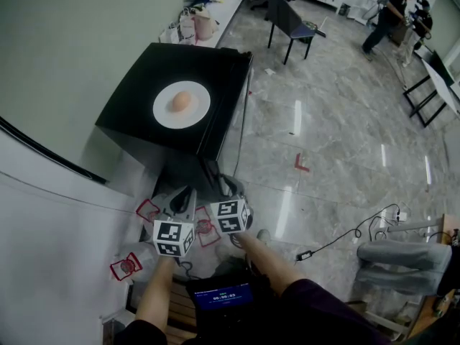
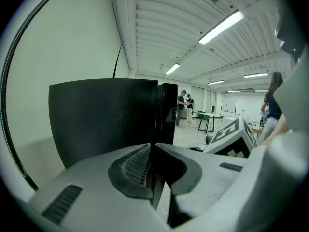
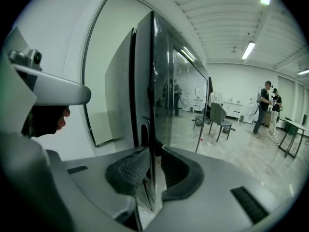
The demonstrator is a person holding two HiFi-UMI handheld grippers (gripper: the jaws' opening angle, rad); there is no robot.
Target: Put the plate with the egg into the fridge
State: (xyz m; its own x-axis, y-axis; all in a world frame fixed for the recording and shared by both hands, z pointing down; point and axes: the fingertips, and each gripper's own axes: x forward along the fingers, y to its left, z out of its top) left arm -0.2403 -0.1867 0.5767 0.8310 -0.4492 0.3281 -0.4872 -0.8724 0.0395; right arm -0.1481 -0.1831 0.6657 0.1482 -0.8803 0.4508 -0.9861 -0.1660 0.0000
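Markers [image 1: 170, 237] top left gripper [image 2: 153, 173], and right gripper [image 3: 152, 173] clamped on fridge door [image 3: 166, 95].

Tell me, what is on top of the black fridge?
A white plate with one brown egg sits on the fridge. The plate covers the top beneath it, and the egg hides the plate's middle.

Egg [image 1: 182, 101] on plate [image 1: 162, 115] atop fridge [image 1: 142, 72]; chair [image 1: 291, 20] well behind.

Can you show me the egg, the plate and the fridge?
egg [image 1: 182, 101]: head view, middle of the egg.
plate [image 1: 162, 111]: head view, bare white rim.
fridge [image 1: 136, 95]: head view, bare black top.
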